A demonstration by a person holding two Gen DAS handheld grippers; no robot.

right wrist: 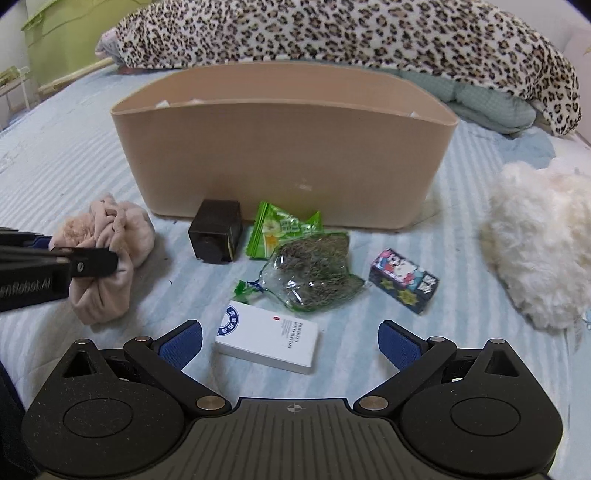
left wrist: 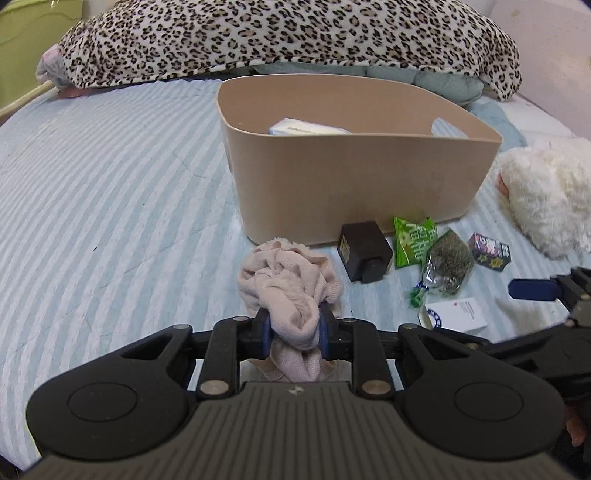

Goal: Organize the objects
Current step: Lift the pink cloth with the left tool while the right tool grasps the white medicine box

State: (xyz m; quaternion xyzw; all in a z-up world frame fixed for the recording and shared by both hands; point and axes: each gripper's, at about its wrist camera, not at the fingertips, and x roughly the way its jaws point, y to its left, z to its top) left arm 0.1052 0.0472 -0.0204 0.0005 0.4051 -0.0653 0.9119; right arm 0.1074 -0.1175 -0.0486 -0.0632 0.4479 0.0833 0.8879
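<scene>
My left gripper [left wrist: 295, 330] is shut on a crumpled beige cloth [left wrist: 288, 284], just in front of the tan bin [left wrist: 362, 184]; the cloth also shows in the right wrist view [right wrist: 107, 254], pinched by that gripper at the left edge. My right gripper [right wrist: 290, 341] is open and empty, with a white box [right wrist: 267, 338] lying between its fingers. In front of the bin [right wrist: 284, 162] lie a black cube [right wrist: 216, 230], a green snack packet [right wrist: 280, 230], a clear bag of dried herbs [right wrist: 314, 277] and a small colourful box [right wrist: 404, 280].
Everything lies on a bed with a blue striped sheet [left wrist: 110, 184]. A white fluffy plush [right wrist: 539, 247] lies at the right. A leopard-print blanket [right wrist: 332, 33] is heaped behind the bin. A white packet [left wrist: 306, 127] is inside the bin.
</scene>
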